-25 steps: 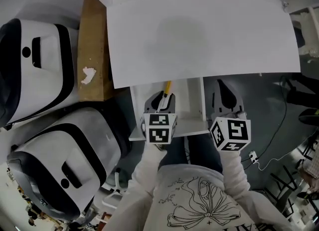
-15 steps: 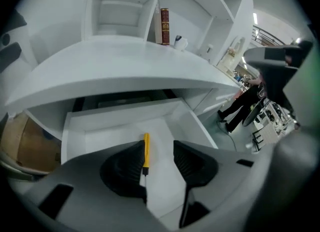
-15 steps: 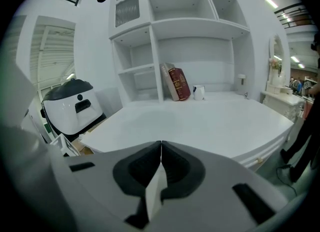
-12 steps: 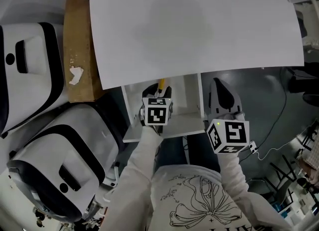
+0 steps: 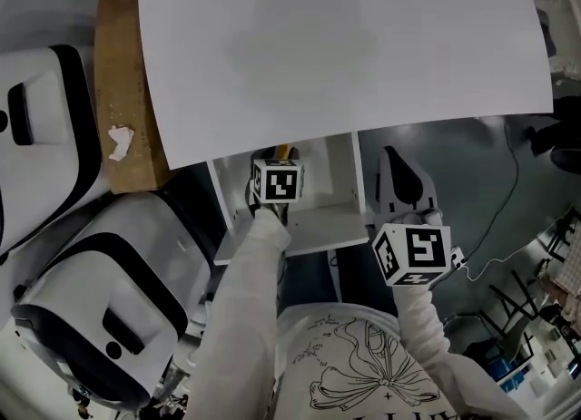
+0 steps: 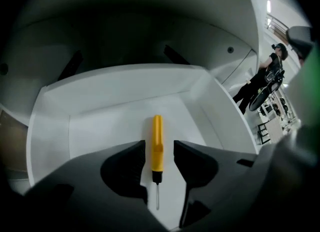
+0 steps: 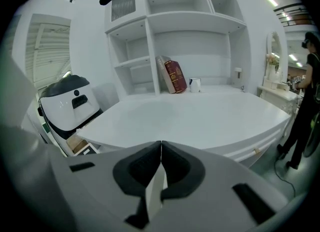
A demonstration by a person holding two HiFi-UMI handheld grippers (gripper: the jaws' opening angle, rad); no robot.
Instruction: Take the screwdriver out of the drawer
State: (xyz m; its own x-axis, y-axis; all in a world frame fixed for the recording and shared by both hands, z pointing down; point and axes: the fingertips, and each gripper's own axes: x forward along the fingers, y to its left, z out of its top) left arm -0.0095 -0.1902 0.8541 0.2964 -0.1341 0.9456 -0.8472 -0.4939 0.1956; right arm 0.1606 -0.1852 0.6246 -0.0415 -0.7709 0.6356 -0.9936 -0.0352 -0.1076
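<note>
A screwdriver with a yellow handle and a thin metal shaft lies flat on the floor of the open white drawer. My left gripper points steeply down into the drawer and is open. Its dark fingertips stand on either side of the handle without pressing on it. From the head view, the left gripper's marker cube sits over the drawer, with a bit of the yellow handle showing past it. My right gripper hangs to the right of the drawer, shut and empty.
The white tabletop overhangs the back of the drawer. Two white-and-black machines and a wooden board stand on the left. A cable runs on the floor at right. Shelves with books rise behind the table.
My left gripper has sunk into the drawer and now straddles the screwdriver. The right gripper has dropped a little beside the drawer.
</note>
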